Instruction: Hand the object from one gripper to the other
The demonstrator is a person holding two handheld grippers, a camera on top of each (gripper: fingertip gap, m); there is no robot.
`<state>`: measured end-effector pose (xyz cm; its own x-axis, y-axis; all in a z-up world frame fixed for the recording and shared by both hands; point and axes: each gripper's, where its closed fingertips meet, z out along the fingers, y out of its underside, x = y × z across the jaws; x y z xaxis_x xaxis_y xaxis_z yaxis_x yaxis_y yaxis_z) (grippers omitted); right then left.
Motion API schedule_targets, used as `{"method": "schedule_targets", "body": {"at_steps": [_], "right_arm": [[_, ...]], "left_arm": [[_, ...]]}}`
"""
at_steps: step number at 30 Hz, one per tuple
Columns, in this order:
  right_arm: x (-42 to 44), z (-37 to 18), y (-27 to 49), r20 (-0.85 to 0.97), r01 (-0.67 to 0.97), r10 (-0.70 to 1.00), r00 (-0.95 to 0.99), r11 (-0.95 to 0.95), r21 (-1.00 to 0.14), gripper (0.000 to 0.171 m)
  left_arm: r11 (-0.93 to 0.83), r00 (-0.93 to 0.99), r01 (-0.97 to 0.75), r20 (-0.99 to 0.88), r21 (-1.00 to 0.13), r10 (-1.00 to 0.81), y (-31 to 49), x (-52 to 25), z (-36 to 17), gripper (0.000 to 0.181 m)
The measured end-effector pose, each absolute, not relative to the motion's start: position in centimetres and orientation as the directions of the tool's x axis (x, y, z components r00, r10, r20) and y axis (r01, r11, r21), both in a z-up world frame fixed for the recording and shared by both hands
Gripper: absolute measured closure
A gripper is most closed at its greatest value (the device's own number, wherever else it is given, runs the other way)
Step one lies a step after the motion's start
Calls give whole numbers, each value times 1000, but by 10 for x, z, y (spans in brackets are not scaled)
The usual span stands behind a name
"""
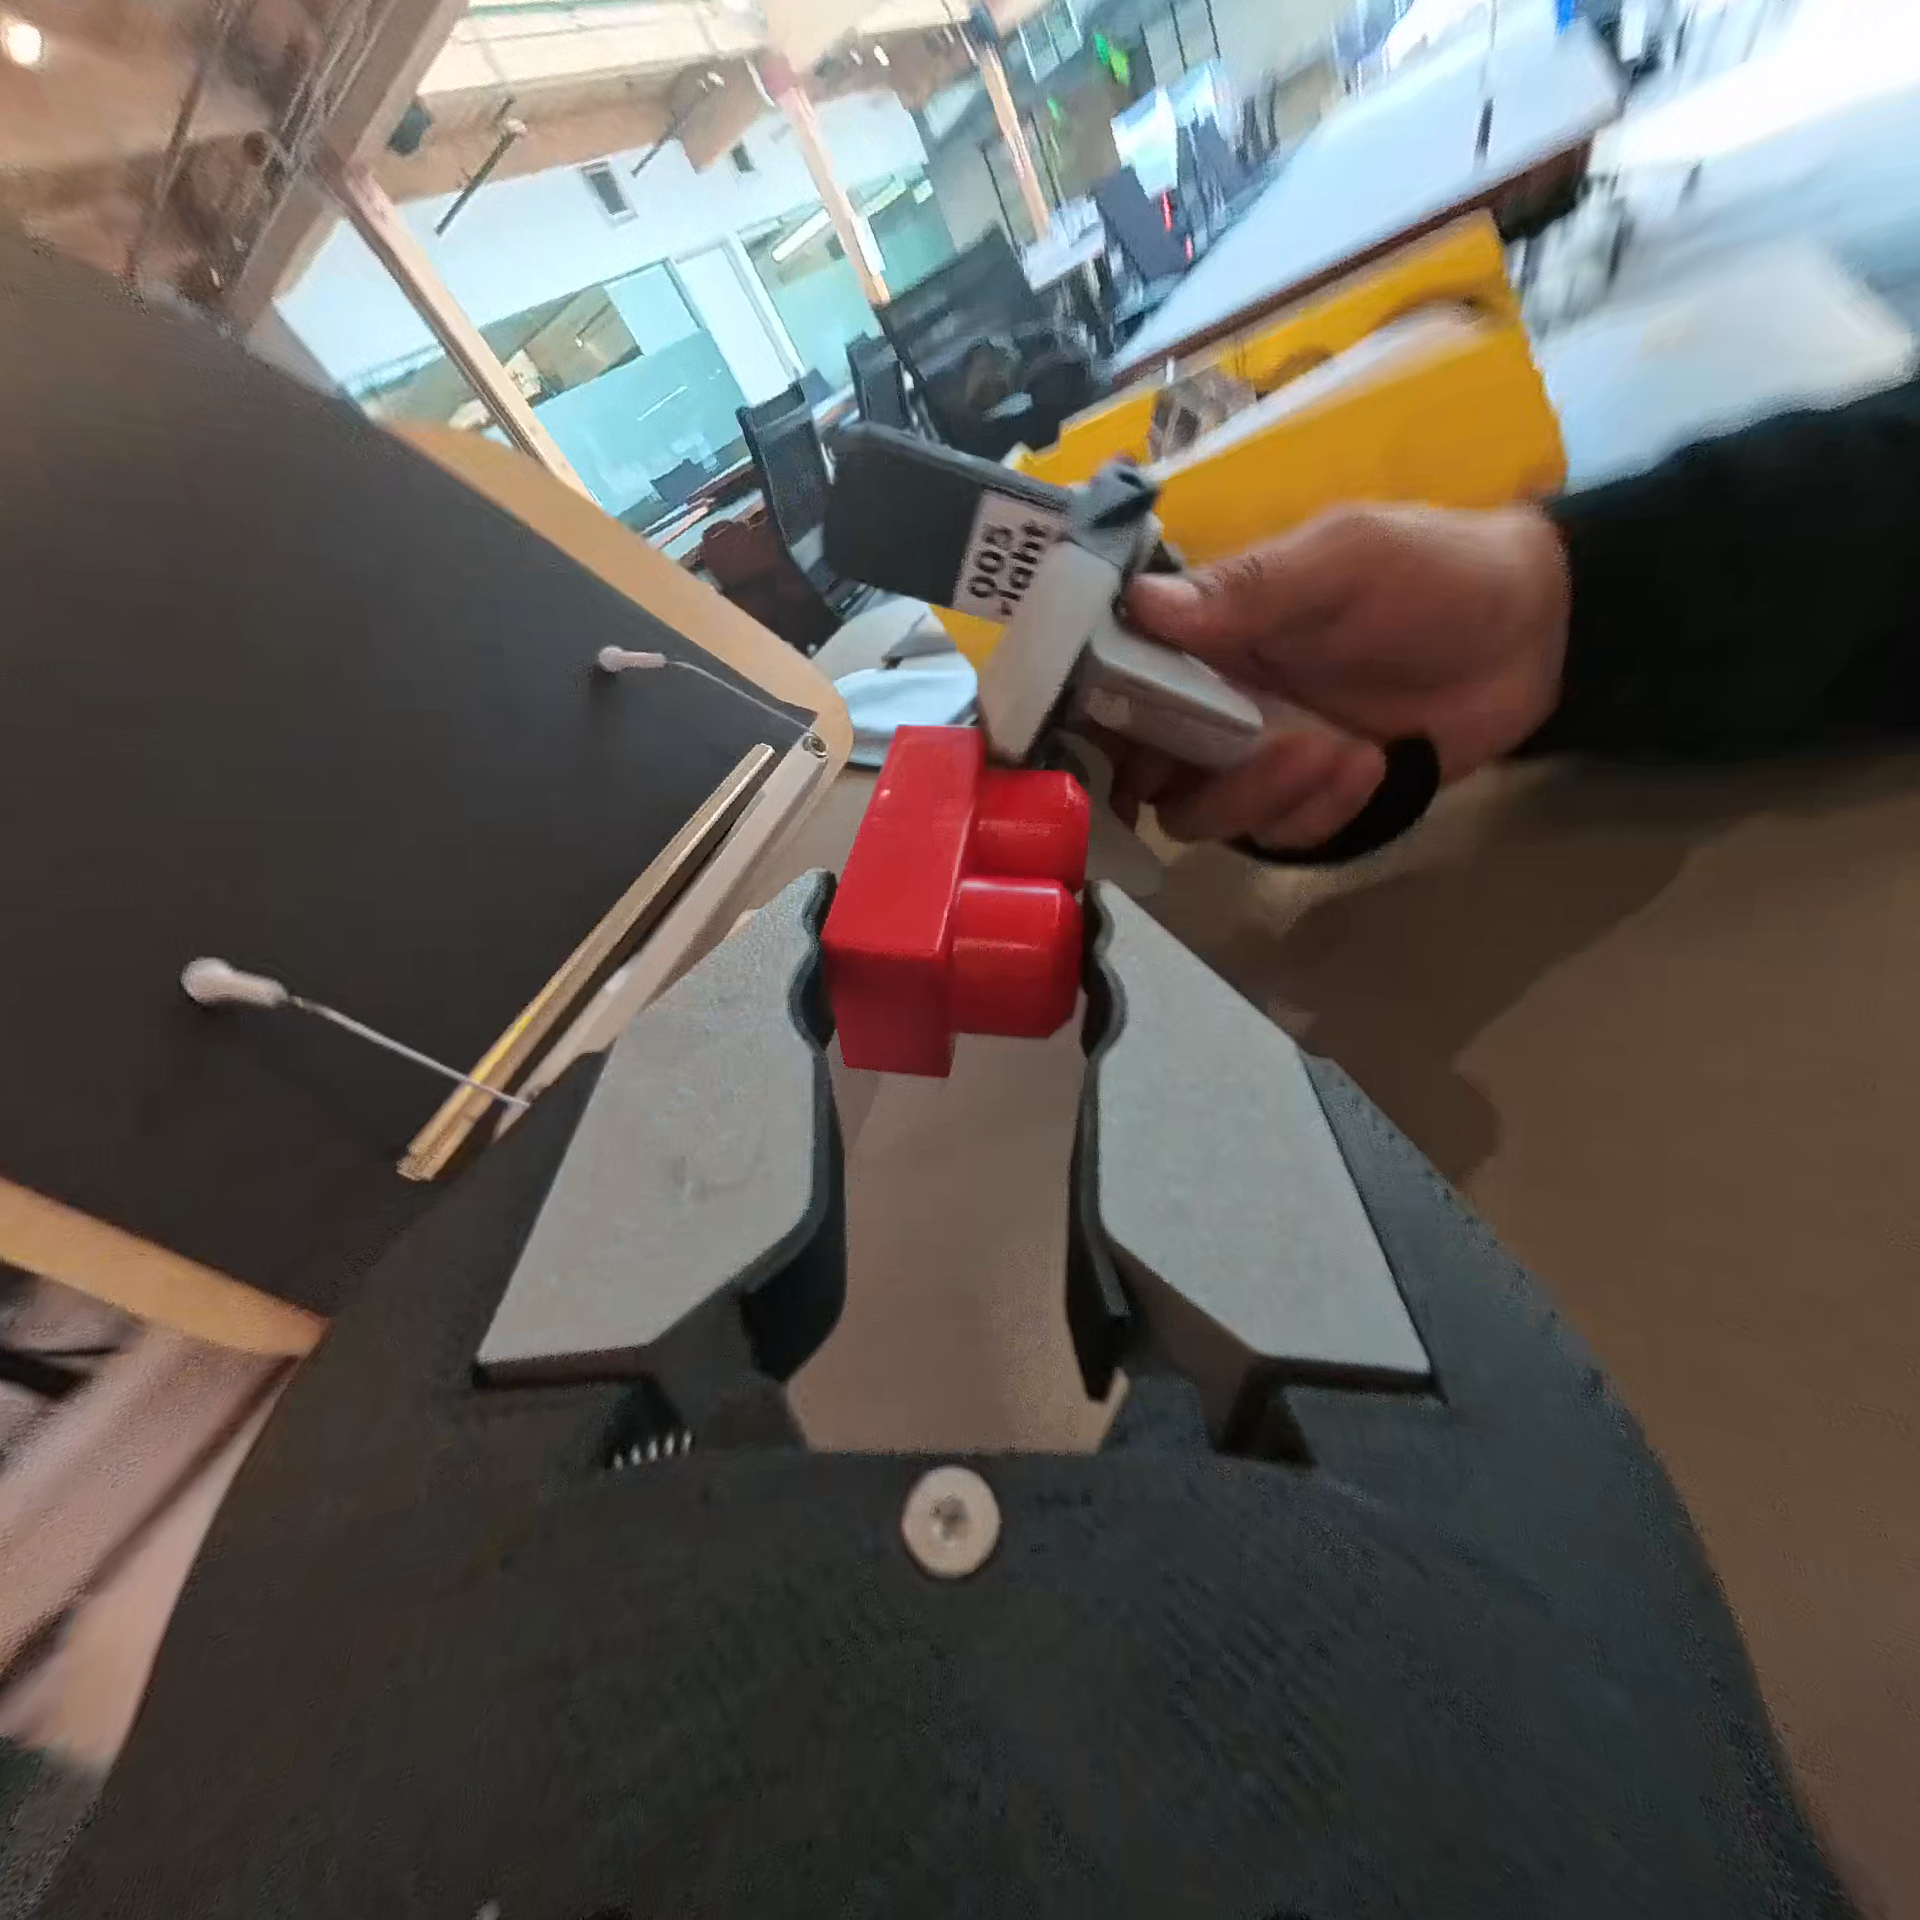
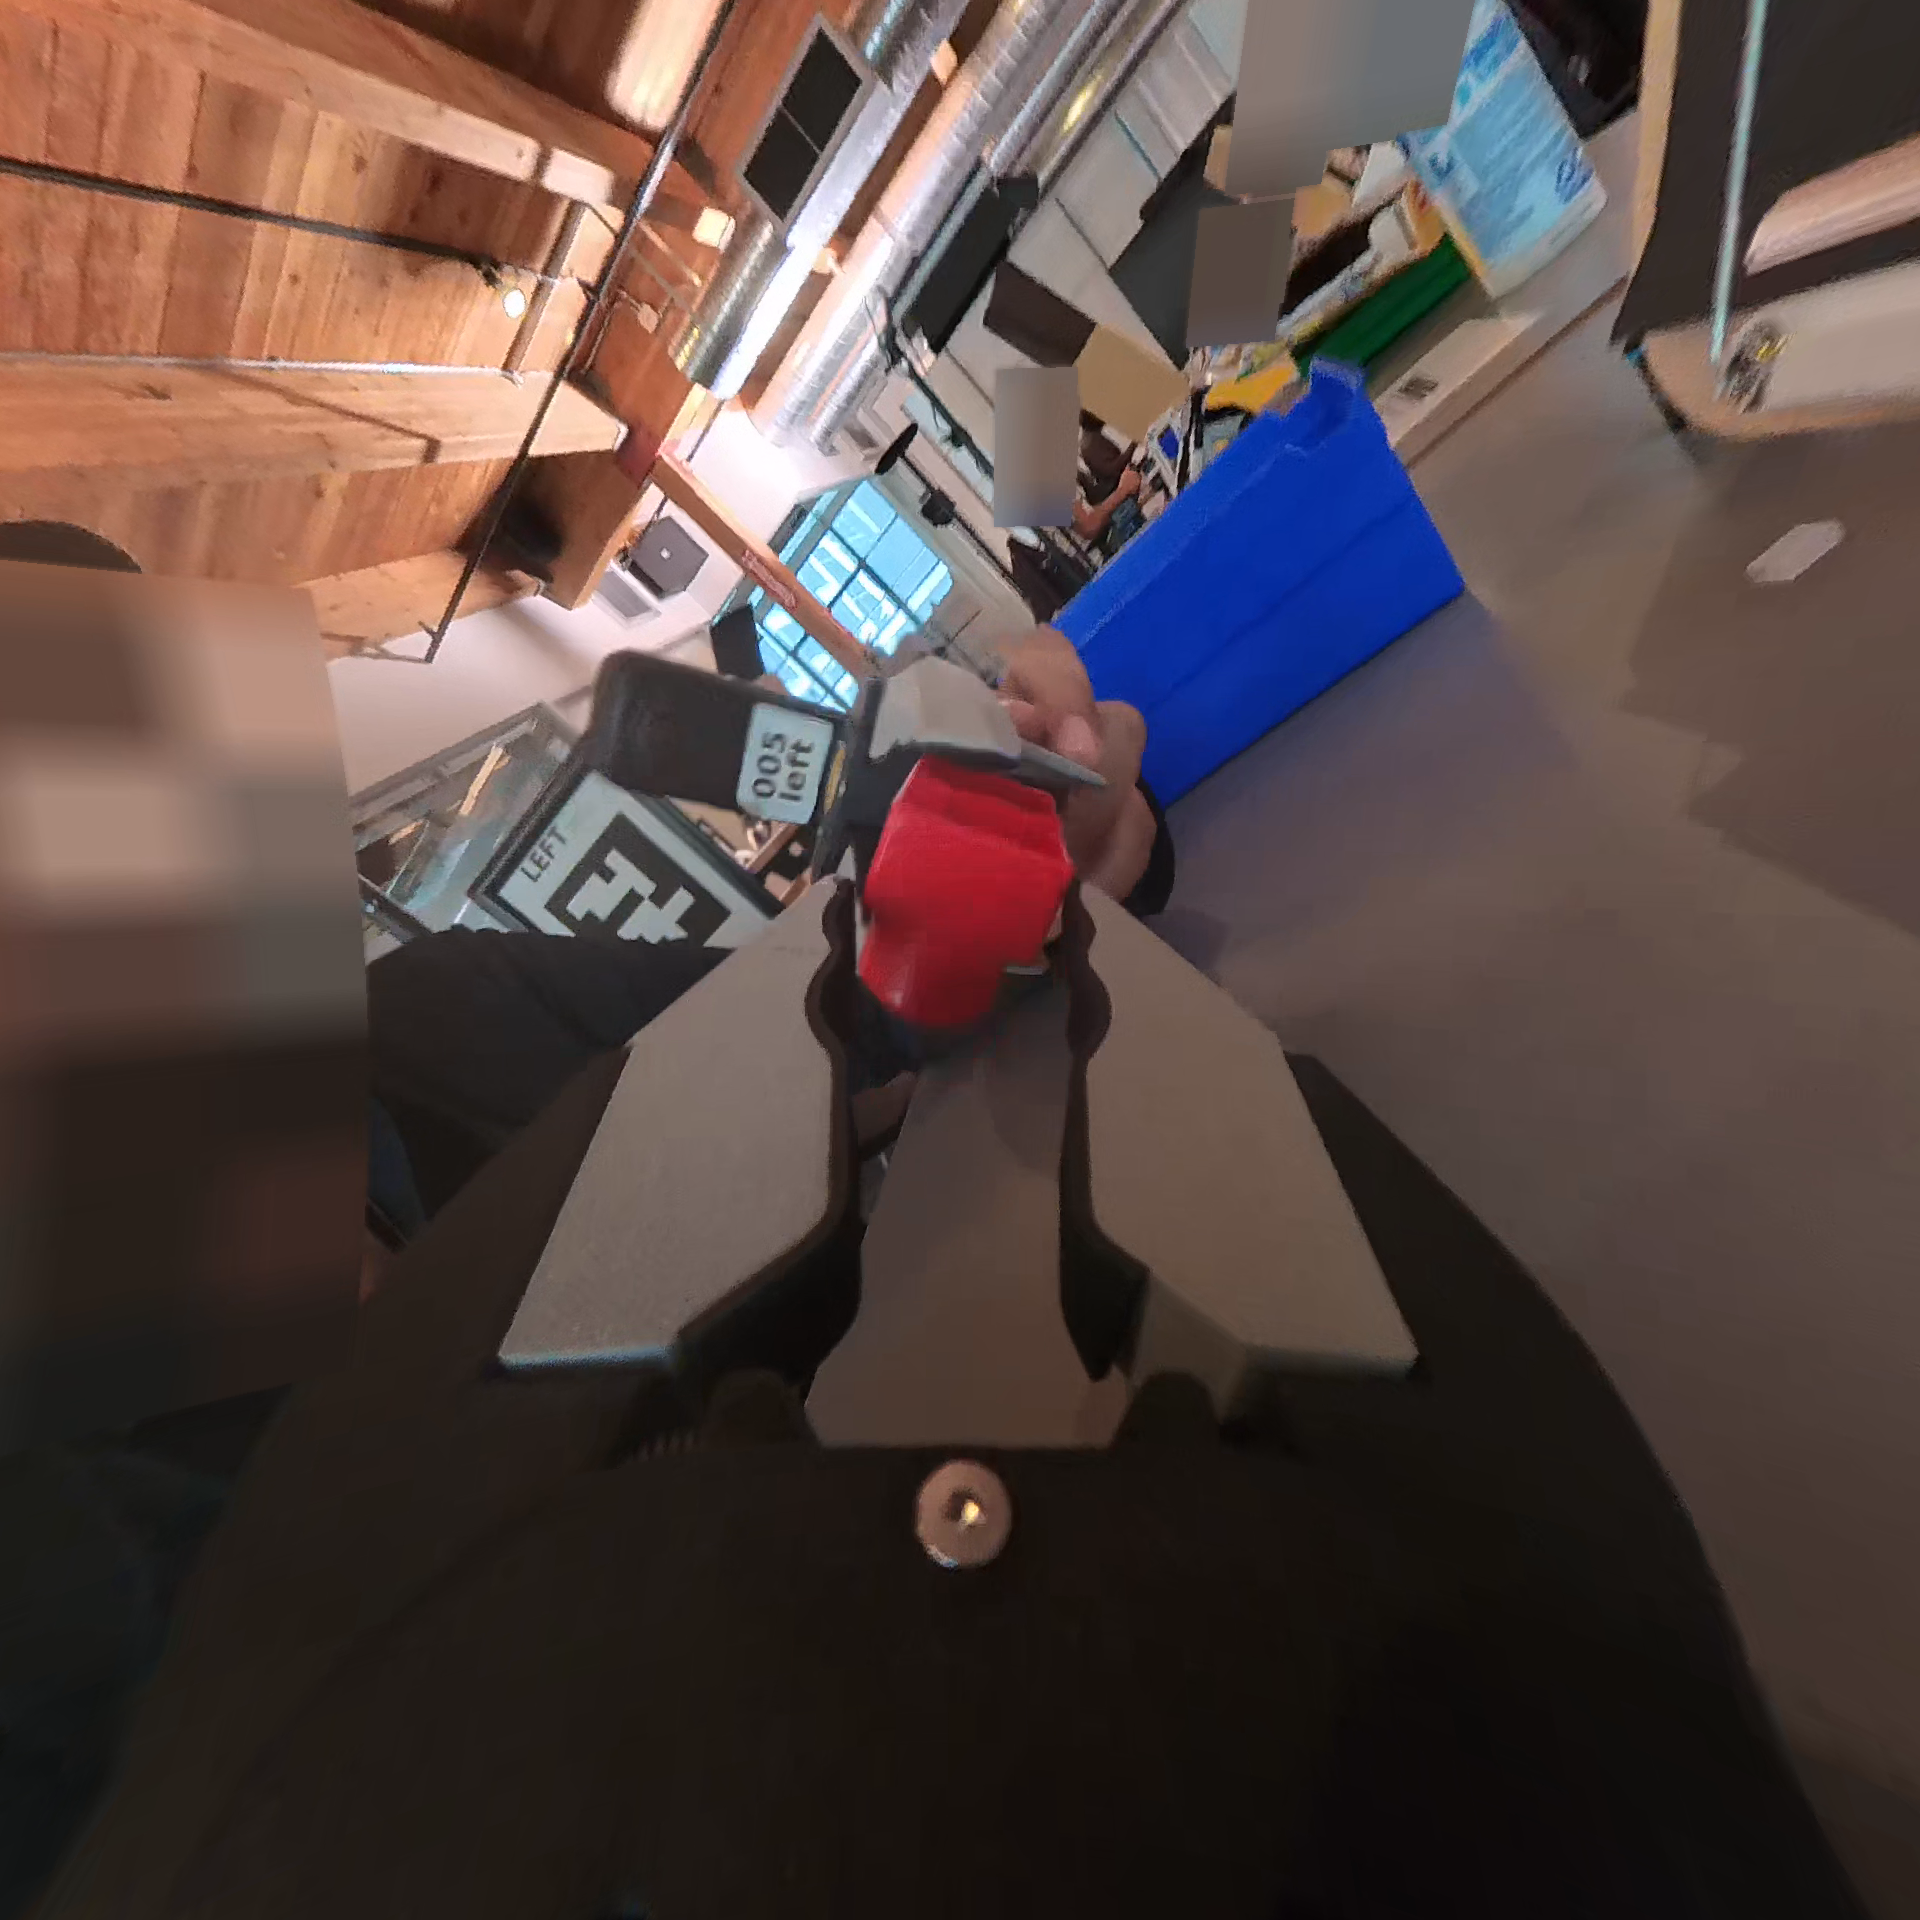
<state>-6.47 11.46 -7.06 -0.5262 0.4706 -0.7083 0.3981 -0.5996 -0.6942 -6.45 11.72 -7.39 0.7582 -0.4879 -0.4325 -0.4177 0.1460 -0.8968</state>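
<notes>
Both grippers are on the red block point(image 1: 951, 914) right now, mid-air above a grey-brown tabletop point(image 1: 1558, 1143). In the left wrist view, the left gripper point(image 1: 956, 956) is pinched on it, one finger against the flat back and the other on a round stud. The right gripper point(image 1: 1023, 727), held in a hand point(image 1: 1351, 665), comes in from above and meets the block's top end, but from here I can't tell how tight it is. The right wrist view shows the right gripper point(image 2: 956, 935) closed around the block point(image 2: 961, 894), both tips touching it. A yellow bin point(image 1: 1351, 416) and a blue bin point(image 2: 1257, 623) sit behind.
</notes>
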Motion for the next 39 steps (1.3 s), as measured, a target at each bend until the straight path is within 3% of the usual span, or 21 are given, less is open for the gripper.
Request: {"method": "schedule_targets", "body": {"at_steps": [2,6,10,15,22,27,28,34,39], "right_arm": [[-61,-63,128,-682,329,508,-526,-618,-714,135],[-60,-61,146,-562,217,690,-455,-527,-822,114],[-63,-53,142,-377,108,830,-411,-366,-924,91],[-65,-59,126,-120,114,930,-349,-85,-990,87],[-77,-94,103,199,231,929,-312,277,-933,90],[-78,-114,97,355,297,880,-317,447,-844,135],[-78,-114,98,371,300,876,-309,460,-836,136],[-81,-117,107,261,357,924,-278,352,-865,137],[-78,-117,140,-9,414,985,-169,63,-908,137]], "left_arm": [[87,803,-232,-241,-969,-545,118,-71,-67,137],[-66,778,87,109,-994,-619,120,-82,-60,137],[-190,672,281,335,-941,-661,119,-86,-57,137],[-408,474,410,573,-816,-669,116,-80,-67,137],[-556,393,327,645,-764,-655,106,-57,-89,136],[-616,412,274,669,-739,-619,106,-52,-107,136],[-617,411,269,668,-739,-620,105,-53,-107,137],[-561,496,260,607,-786,-621,113,-61,-106,133],[-391,752,-11,250,-920,-610,125,-86,-117,124]]}}
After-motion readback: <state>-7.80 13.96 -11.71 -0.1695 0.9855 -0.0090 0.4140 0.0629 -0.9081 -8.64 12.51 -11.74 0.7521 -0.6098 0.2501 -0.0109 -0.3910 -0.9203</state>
